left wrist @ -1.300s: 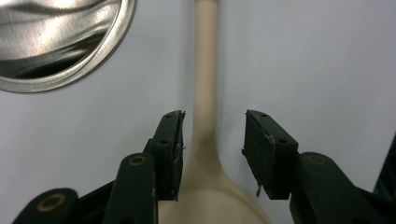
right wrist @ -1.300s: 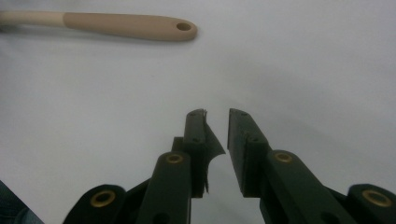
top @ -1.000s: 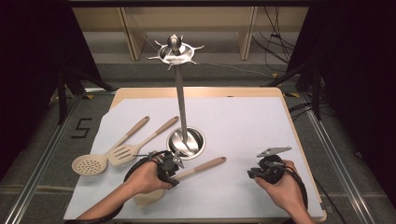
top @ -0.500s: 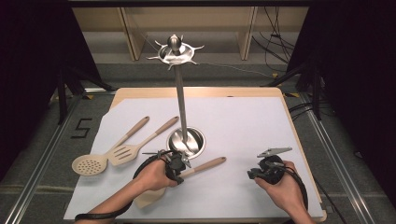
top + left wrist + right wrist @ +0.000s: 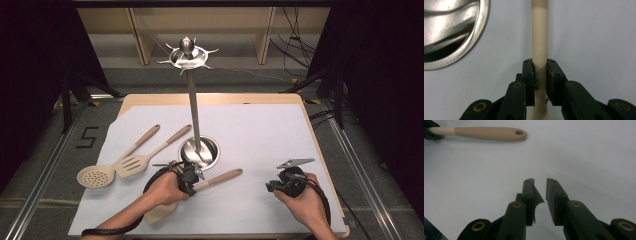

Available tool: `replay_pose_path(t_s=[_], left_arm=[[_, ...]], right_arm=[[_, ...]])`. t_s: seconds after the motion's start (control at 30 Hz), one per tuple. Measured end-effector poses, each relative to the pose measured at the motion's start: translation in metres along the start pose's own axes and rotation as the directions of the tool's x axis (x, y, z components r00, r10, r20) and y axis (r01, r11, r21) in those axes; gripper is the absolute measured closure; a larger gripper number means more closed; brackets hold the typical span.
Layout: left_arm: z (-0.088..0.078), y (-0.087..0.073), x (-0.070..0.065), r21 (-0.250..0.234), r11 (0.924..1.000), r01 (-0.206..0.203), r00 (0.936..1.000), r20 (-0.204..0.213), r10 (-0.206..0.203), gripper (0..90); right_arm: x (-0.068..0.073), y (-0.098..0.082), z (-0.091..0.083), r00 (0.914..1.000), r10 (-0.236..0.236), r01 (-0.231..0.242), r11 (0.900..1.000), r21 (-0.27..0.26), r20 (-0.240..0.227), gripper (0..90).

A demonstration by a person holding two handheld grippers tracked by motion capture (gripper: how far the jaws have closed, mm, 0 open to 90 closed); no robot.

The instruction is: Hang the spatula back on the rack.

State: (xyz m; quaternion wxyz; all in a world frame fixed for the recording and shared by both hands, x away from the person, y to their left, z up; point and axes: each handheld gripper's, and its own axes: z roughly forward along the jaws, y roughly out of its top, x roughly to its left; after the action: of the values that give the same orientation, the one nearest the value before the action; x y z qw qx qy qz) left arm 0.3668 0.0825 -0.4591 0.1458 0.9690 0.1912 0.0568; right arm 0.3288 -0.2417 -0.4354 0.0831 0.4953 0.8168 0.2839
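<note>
The left tool [image 5: 192, 176] has just been closing its jaws, and they now clench the pale shaft of a beige spatula [image 5: 539, 45], which runs straight away from the tool between both pads in the left gripper view. From above, the spatula [image 5: 220, 178] lies flat on the white sheet covering the counter [image 5: 260, 135]: its darker handle end with the hanging hole points away from the left tool toward the right tool, while its broad blade lies behind the tool, under the person's left hand [image 5: 165, 187]. Just beyond the left tool stands the round steel base of a utensil stand [image 5: 199, 150], whose rim [image 5: 456, 40] curves beside the gripped shaft without touching it. A slotted turner [image 5: 145, 155] and a perforated skimmer [image 5: 107, 167] lie on the far side of the left hand from the stand.

The right tool [image 5: 280, 184] rests well apart, its jaws released with nothing between them [image 5: 540, 182]; the spatula handle [image 5: 491, 133] lies far ahead of it.
</note>
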Motion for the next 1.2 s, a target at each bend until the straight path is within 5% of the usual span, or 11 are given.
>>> replay_pose_path(t_s=[0.13,0.17,0.43,0.47,0.6,0.73,0.93,1.03,1.1,1.13,1.2], left_arm=[[-0.003,-0.006,0.0,-0.054,0.9979,0.037,0.9993,0.013,-0.036,77.9],[-0.002,-0.008,-0.001,-0.092,0.993,0.074,0.9972,0.019,-0.072,77.9],[-0.02,-0.023,-0.001,-0.236,0.9669,0.097,0.9942,-0.022,-0.105,77.9],[-0.023,-0.025,-0.003,-0.274,0.9526,0.133,0.9905,0.002,-0.138,77.9],[-0.036,-0.033,-0.005,-0.339,0.9303,0.14,0.9873,-0.023,-0.157,77.9],[-0.045,-0.041,-0.008,-0.43,0.8837,0.184,0.9746,-0.036,-0.221,77.9],[-0.056,-0.051,-0.012,-0.522,0.8299,0.198,0.9645,-0.048,-0.26,77.9],[-0.059,-0.055,-0.015,-0.563,0.7949,0.226,0.9545,-0.035,-0.296,77.8],[-0.062,-0.058,-0.015,-0.583,0.7835,0.216,0.9537,-0.046,-0.297,77.9],[-0.063,-0.06,-0.016,-0.578,0.785,0.222,0.9503,-0.051,-0.307,77.9],[-0.065,-0.062,-0.015,-0.602,0.7693,0.214,0.9486,-0.06,-0.311,77.9]], right_arm=[[-0.002,0.0,-0.001,0.9999,0.015,-0.015,1.0,-0.009,0.005,77.2],[-0.002,0.0,-0.002,0.9998,0.019,-0.019,1.0,-0.011,0.007,77.2],[-0.004,0.0,-0.003,0.999,0.043,-0.042,0.999,-0.021,0.016,76.9],[-0.004,0.0,-0.004,0.9989,0.043,-0.042,0.999,-0.022,0.017,76.9],[-0.004,0.001,-0.005,0.9988,0.044,-0.044,0.999,-0.014,0.023,76.8],[-0.004,0.001,-0.004,0.9989,0.041,-0.041,0.999,-0.023,0.021,76.6],[-0.003,0.001,-0.002,0.9993,0.029,-0.028,0.999,-0.031,0.023,76.4],[-0.001,0.001,-0.003,0.999,0.04,-0.039,0.999,-0.032,0.021,76.3],[-0.002,0.001,-0.003,0.9991,0.037,-0.036,0.999,-0.03,0.021,76.3],[-0.002,0.001,-0.003,0.999,0.038,-0.037,0.999,-0.031,0.021,76.3],[-0.001,0.002,-0.002,0.999,0.039,-0.039,0.999,-0.031,0.022,76.3]])
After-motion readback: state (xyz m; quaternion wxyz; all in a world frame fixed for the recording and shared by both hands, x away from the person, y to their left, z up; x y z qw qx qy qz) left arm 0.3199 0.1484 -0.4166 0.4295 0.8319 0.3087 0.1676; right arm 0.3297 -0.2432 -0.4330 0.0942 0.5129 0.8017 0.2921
